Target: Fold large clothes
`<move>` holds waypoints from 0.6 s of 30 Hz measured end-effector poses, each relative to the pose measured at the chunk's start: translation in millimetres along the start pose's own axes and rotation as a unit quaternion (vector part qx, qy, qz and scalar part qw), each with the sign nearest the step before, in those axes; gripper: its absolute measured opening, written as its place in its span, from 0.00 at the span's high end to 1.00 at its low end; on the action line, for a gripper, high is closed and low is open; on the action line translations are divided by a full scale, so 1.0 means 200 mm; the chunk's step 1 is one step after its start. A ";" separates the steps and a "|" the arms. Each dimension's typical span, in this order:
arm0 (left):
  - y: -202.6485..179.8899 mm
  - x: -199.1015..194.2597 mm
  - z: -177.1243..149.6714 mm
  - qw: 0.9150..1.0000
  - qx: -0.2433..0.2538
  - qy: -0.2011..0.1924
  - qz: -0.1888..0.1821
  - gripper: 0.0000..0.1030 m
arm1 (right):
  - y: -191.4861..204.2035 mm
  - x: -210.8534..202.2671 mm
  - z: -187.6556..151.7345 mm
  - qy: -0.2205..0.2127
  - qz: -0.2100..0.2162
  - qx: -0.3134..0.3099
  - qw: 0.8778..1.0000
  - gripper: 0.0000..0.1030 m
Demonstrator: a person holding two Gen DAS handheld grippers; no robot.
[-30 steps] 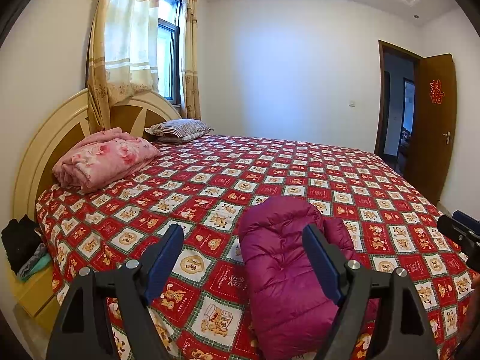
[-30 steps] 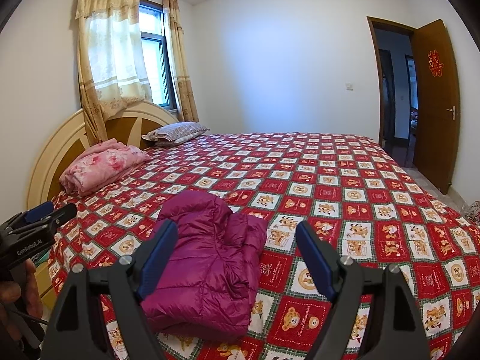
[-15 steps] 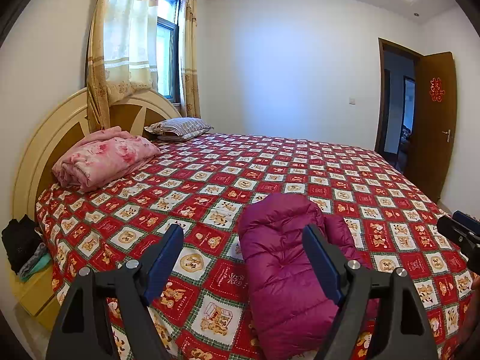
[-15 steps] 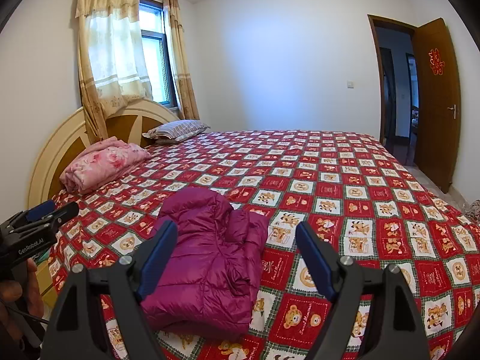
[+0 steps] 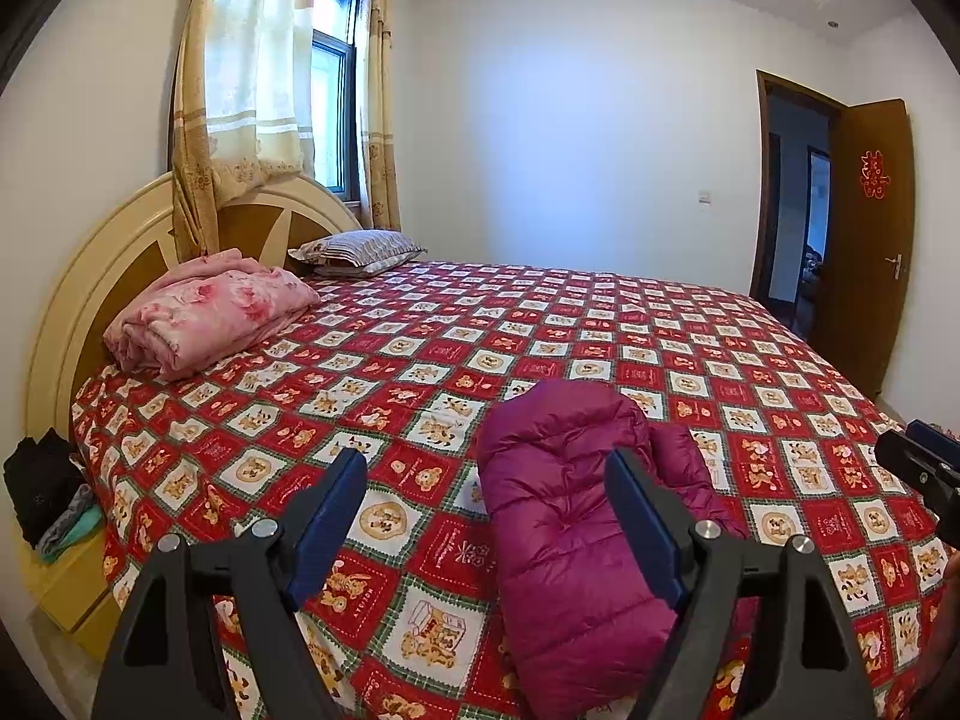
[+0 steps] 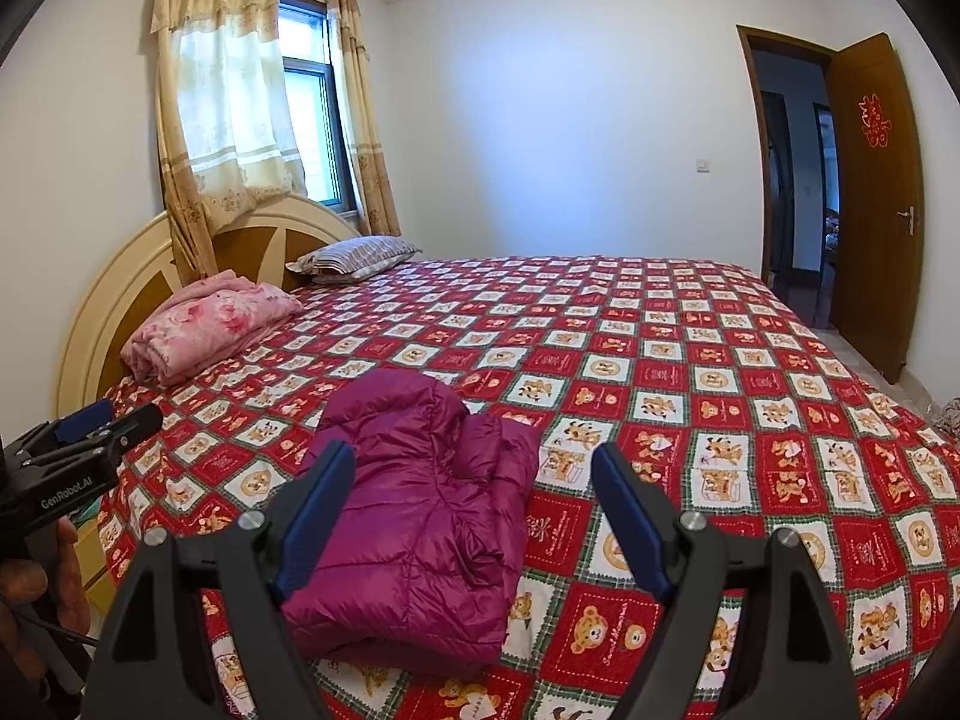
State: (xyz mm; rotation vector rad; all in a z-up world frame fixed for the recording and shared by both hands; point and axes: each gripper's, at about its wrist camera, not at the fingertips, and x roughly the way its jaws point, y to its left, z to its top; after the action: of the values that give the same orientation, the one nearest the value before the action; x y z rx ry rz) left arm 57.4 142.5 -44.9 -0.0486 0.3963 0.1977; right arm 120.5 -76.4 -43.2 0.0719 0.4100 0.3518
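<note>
A magenta puffer jacket [image 5: 570, 528] lies folded in a compact bundle near the front edge of the bed; it also shows in the right wrist view [image 6: 420, 504]. My left gripper [image 5: 486, 480] is open and empty, held above the bed's front edge just left of the jacket. My right gripper [image 6: 468, 474] is open and empty, hovering over the jacket's right side. Neither gripper touches the jacket. The left gripper also shows at the left edge of the right wrist view [image 6: 90, 438].
The bed [image 5: 600, 324] has a red checked bear-print cover. A folded pink quilt [image 5: 204, 312] and a striped pillow [image 5: 360, 249] lie by the headboard [image 5: 90, 294]. A nightstand with dark clothes [image 5: 48, 492] stands at left. An open door [image 5: 864, 240] is at right.
Both grippers have drifted slightly; the view has shifted a little. The jacket has not moved and both grippers stay open.
</note>
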 end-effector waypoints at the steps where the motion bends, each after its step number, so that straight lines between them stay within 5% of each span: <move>1: 0.00 0.00 0.00 1.000 0.000 0.000 0.000 0.21 | 0.00 0.00 0.00 0.000 0.000 0.000 1.000 0.19; 18: -0.02 0.02 0.00 1.000 0.015 0.008 0.010 0.21 | 0.00 0.01 0.00 0.001 0.001 0.000 1.000 0.19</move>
State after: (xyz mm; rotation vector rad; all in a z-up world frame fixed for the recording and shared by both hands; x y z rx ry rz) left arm 61.7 140.2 -47.5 -0.0170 0.4167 0.2107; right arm 121.3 -75.5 -43.9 0.0709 0.4123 0.3532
